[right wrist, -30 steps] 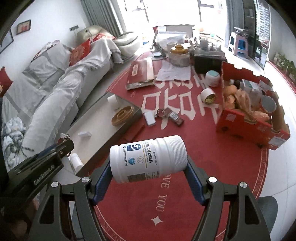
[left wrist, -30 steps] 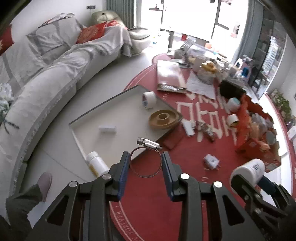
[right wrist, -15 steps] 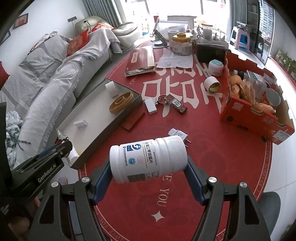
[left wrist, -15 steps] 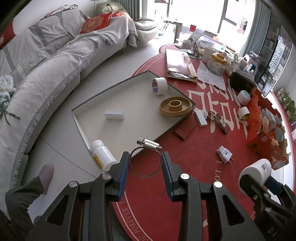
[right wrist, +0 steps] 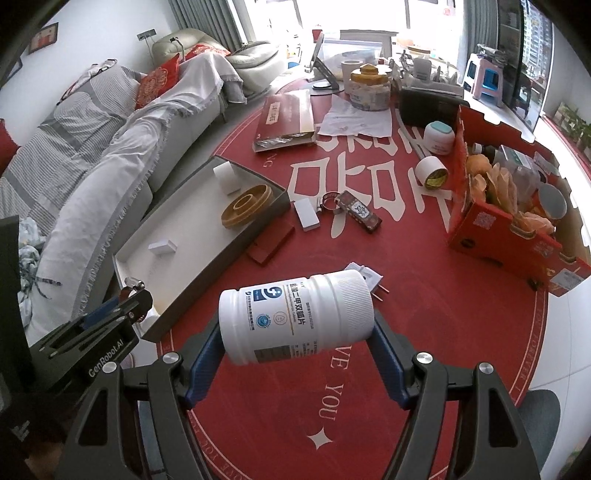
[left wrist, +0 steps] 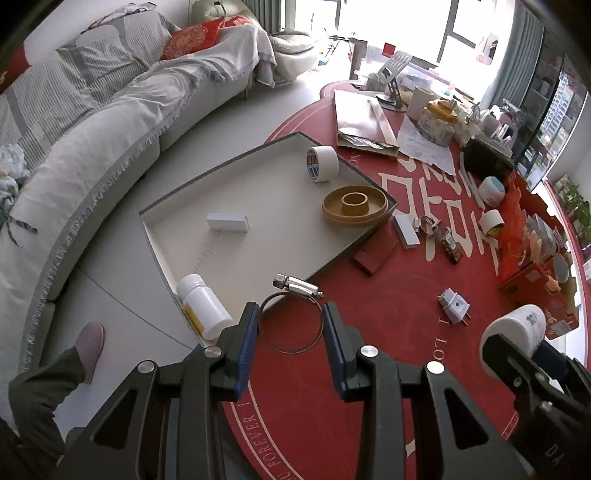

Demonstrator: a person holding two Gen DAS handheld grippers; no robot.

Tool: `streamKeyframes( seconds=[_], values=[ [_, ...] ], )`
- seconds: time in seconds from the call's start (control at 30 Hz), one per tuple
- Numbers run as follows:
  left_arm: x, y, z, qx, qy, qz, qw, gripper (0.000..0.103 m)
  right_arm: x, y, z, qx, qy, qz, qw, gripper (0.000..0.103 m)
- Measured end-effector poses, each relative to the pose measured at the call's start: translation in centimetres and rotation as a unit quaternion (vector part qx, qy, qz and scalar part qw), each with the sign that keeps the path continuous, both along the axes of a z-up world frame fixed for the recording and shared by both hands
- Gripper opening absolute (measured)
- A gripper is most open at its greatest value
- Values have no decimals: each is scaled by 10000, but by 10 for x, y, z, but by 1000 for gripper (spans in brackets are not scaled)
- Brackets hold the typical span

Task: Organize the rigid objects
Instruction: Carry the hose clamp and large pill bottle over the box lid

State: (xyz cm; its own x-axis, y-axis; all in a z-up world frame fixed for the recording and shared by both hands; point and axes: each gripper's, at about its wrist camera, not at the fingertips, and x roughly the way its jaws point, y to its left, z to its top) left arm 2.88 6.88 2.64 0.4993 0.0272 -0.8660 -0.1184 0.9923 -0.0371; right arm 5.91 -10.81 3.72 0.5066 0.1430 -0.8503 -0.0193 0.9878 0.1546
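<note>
light: bright daylight | source: windows (left wrist: 399,29), blown out | shadows: soft | edges: fisheye-bent, dark corners | focus: sharp

White letters run round the edge of the red round rug (right wrist: 424,280): "VE YOU" reads clearly in the right wrist view, "FOREVER" and "I LO" in the left wrist view, with big white Chinese characters across its middle. On the arm of the left hand-held gripper (right wrist: 110,354), white print: "GenRobot.AI". The white pill bottle (right wrist: 295,317) carries a blue logo and Chinese print, too fine to read. The tape roll (left wrist: 322,163) has a red-and-blue label, its wording unreadable.
</note>
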Motion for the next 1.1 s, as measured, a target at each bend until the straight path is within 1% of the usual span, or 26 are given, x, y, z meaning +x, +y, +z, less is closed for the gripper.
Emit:
streamKeyframes(
  seconds=[0.27, 0.33, 0.4, 0.47, 0.57, 0.63, 0.73, 0.77, 0.87, 0.97, 1.03, 1.1],
  values=[
    [6, 6, -9, -37, 138, 58, 9999, 38, 11, 6, -5, -57, 108, 49, 9999, 74],
    [10, 10, -9, -51, 152, 105, 9998, 38, 16, 9, -5, -65, 120, 75, 9999, 74],
    [16, 19, -5, -147, 151, 181, 9996, 38, 23, 13, 0, -61, 86, 103, 9999, 74],
    [22, 28, 5, -259, 79, 265, 9993, 38, 32, 17, 9, -20, -13, 145, 9999, 74],
    [32, 40, 32, -341, -193, 376, 9985, 38, 50, 27, 32, 33, -295, 250, 9992, 74],
    [39, 45, 53, -320, -441, 416, 9976, 38, 65, 35, 53, 63, -535, 339, 9980, 74],
    [52, 53, 79, -266, -742, 477, 9957, 38, 84, 44, 77, 212, -772, 423, 9959, 74],
    [58, 57, 85, -236, -802, 512, 9952, 38, 93, 49, 86, 251, -865, 444, 9949, 74],
    [72, 68, 95, -170, -923, 643, 9935, 38, 109, 61, 101, 239, -1048, 540, 9927, 74],
    [87, 80, 92, 80, -949, 828, 9920, 38, 124, 79, 101, 99, -1086, 696, 9916, 74],
    [95, 86, 79, 149, -816, 902, 9925, 38, 134, 92, 90, 9, -954, 801, 9922, 74],
    [101, 90, 62, 105, -622, 953, 9934, 38, 142, 100, 73, -18, -786, 844, 9933, 74]
  ],
)
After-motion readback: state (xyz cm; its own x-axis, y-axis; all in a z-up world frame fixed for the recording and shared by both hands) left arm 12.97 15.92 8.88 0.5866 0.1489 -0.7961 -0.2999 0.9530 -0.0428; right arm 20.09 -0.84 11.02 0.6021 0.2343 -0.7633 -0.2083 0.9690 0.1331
